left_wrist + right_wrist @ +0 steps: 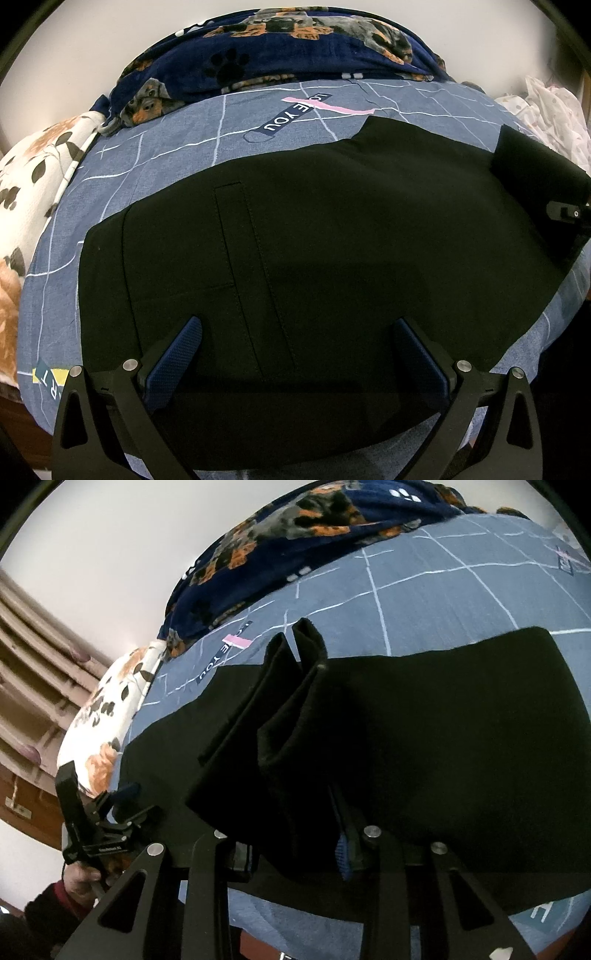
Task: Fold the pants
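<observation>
Pants (pixel 332 236), black, lie flat across the bed (pixel 155 147), filling the centre of the left wrist view. Left gripper (pixel 297 354) at lower centre stands wide over the fabric, fingers (pixel 177 362) apart, nothing pinched. At the right edge of that view a folded end of the pants is lifted. In the right wrist view, a floral pillow (pixel 107 716) sits at left; the right gripper (pixel 291 845), lower centre, is narrow and clamped on a bunched fold of pants rising between its fingers (pixel 341 853). A dog-print blanket (pixel 295 542) lies along the upper edge.
</observation>
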Available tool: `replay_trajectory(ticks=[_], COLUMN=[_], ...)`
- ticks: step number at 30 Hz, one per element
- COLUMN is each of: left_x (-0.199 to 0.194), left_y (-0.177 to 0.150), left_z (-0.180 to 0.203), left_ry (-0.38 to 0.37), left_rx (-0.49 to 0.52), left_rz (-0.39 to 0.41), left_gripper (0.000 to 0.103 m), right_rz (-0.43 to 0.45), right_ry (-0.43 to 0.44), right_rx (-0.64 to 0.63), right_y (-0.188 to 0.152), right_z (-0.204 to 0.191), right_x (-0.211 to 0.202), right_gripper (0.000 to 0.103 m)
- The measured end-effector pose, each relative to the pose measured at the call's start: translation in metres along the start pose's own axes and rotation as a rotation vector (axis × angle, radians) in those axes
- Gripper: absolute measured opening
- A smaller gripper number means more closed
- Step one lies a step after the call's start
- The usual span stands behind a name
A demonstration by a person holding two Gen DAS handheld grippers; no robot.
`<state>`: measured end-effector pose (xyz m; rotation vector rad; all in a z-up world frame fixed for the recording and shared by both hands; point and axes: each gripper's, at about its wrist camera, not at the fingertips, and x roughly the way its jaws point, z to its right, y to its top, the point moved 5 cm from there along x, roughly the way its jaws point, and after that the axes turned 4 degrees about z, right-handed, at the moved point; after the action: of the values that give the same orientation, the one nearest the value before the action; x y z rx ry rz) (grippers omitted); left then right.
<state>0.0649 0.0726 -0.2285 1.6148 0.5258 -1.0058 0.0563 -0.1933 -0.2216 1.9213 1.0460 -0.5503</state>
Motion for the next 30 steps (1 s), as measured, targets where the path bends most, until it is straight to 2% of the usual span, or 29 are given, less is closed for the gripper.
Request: replay_trajectory(ticks=[7, 10, 18, 19, 23, 30], left_x=[0.0001, 0.0001, -0.0001, 0.0001, 0.0002, 0.0], left_y=[-0.0001, 0.0, 0.0001, -0.0002, 0.0, -0.0005], left_z=[-0.0006, -0.0001, 0.0003, -0.0005, -0.0003, -0.0011], left_ry=[0.0, 0.001, 0.001, 0.001, 0.001, 0.0], left_rx=[0.0, 0.0, 0.0, 0.001, 0.001, 0.001], left_rz=[0.0, 0.0, -0.001, 0.0, -0.001, -0.001], left_gripper=[0.103, 0.103, 0.103, 0.103, 0.103, 0.103], right_rz=[-0.007, -0.007, 0.001, 0.002, 0.013, 0.015], right_ry=[0.011, 0.032, 0.023, 0.02, -0.007, -0.015], right_rx=[0.019, 0.038, 0.021, 0.014, -0.028, -0.043], right_y=[-0.0002, -0.0008, -0.0008, -0.0004, -0.0007, 0.0001], right_z=[0.0016, 0.002, -0.001, -0.001, -0.005, -0.0074], right_x=[0.0012, 0.0012, 0.0007, 0.0004, 0.0004, 0.0005], right_gripper=[0.032, 0.038, 0.038, 0.038, 0.022, 0.022])
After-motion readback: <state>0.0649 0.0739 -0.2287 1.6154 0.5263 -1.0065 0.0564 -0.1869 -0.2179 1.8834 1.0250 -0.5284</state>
